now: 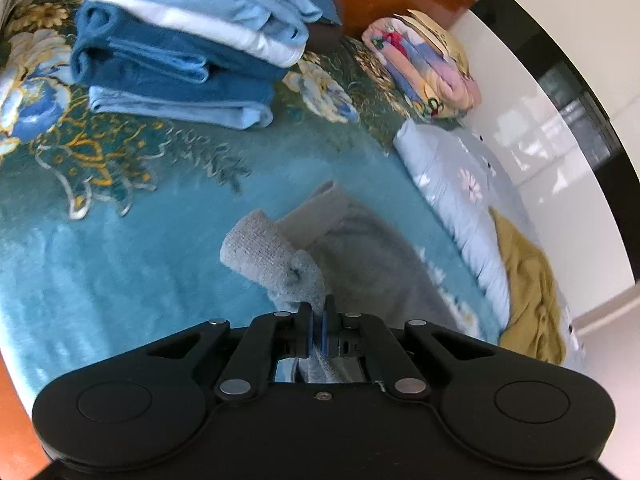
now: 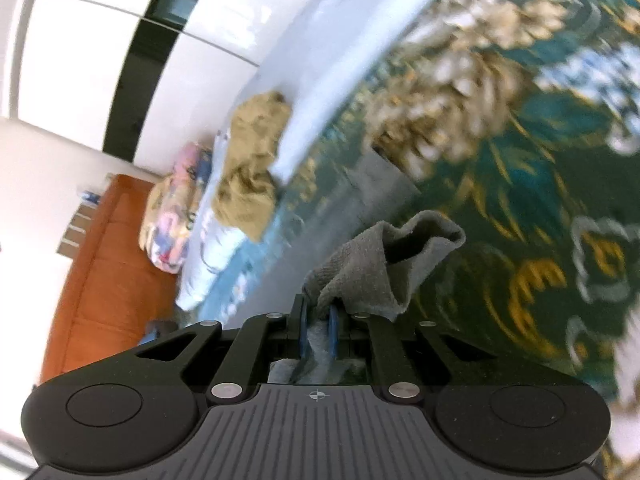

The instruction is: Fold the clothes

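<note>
Over the teal floral bedspread (image 1: 120, 216) my left tongs (image 1: 319, 312) were clamped on a bunched edge of the grey knit garment (image 1: 360, 256), which trailed down onto the bed. My right tongs (image 2: 316, 312) were pinched on another grey fold (image 2: 384, 264), lifted off the blanket. Behind lay a stack of folded blue clothes (image 1: 180, 48), a rolled patterned quilt (image 1: 424, 64) and a crumpled mustard cloth (image 1: 532, 292).
</note>
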